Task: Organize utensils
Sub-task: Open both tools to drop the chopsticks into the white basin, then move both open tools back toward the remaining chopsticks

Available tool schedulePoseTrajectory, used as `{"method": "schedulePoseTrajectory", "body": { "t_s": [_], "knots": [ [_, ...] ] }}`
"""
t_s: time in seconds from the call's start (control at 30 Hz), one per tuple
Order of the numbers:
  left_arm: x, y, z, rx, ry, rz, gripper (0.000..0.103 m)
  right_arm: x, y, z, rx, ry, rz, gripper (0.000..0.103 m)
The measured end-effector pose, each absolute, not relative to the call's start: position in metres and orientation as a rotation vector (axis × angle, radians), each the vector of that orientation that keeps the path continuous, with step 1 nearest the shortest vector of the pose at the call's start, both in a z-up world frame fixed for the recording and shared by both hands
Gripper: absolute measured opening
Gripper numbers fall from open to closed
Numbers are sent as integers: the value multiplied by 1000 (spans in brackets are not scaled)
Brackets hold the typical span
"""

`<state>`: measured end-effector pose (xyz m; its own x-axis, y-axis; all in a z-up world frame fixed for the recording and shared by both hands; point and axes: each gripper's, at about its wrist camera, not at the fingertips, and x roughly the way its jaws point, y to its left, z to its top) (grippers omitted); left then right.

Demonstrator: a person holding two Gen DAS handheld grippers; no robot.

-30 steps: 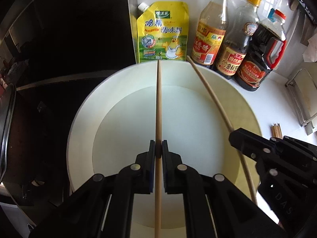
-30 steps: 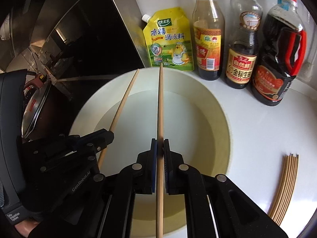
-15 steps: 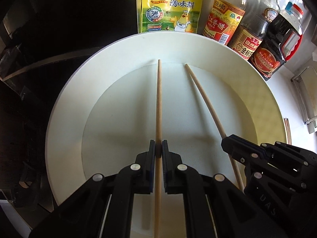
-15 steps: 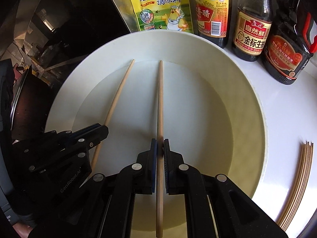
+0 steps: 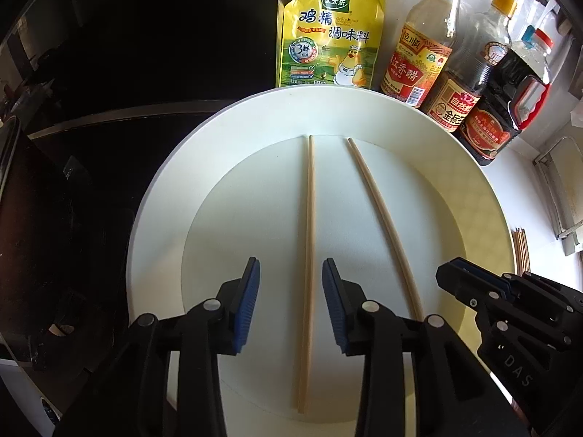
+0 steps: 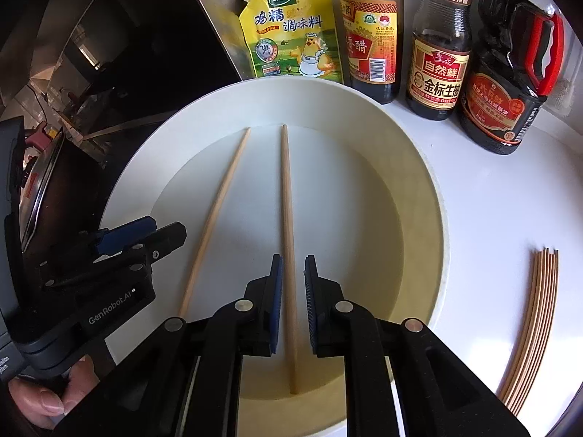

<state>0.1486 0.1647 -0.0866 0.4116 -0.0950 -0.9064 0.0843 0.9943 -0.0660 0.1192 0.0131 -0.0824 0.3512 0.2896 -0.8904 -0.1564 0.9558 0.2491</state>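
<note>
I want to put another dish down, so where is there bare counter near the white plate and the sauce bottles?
Bare white counter lies between the white plate, the sauce bottles and the bundle of chopsticks. It is crowded behind the plate, where the yellow pouch and bottles stand close together. Two chopsticks already lie in the plate.

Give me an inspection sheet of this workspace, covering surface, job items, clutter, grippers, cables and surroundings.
Surface: white counter, dark cooktop to its left.
Job's things: two chopsticks lying in the white plate, apart, neither gripped; bundle of chopsticks on the counter right of the plate.
Clutter: yellow seasoning pouch, three sauce bottles behind the plate.
Grippers: left gripper opening, chopstick between the pads, untouched; right gripper opening, barely clear of its chopstick.
Cables: nothing seen.
Surroundings: wire rack at far right.
</note>
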Motion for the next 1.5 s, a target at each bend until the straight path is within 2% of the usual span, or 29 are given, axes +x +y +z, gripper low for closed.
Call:
{"method": "schedulePoseTrajectory", "body": {
  "t_s": [0.1,0.27,0.6,0.77,1.13,1.5],
  "knots": [
    [141,164,-82,-5,1128,-125,36,113,15,-77,132,1163,285,14],
    [127,155,-72,8,1101,-154,45,97,1,-66,153,1134,262,16],
    [105,120,-49,67,1075,-200,46,61,-35,-48,227,1067,213,24],
    [90,99,-41,87,1058,-232,54,42,-58,-45,252,1047,179,29],
    [63,43,-40,109,1065,-306,57,6,-116,-48,274,1035,106,37],
    [43,-6,-44,105,1064,-346,57,-14,-174,-53,277,1044,43,40]
  ]
}}
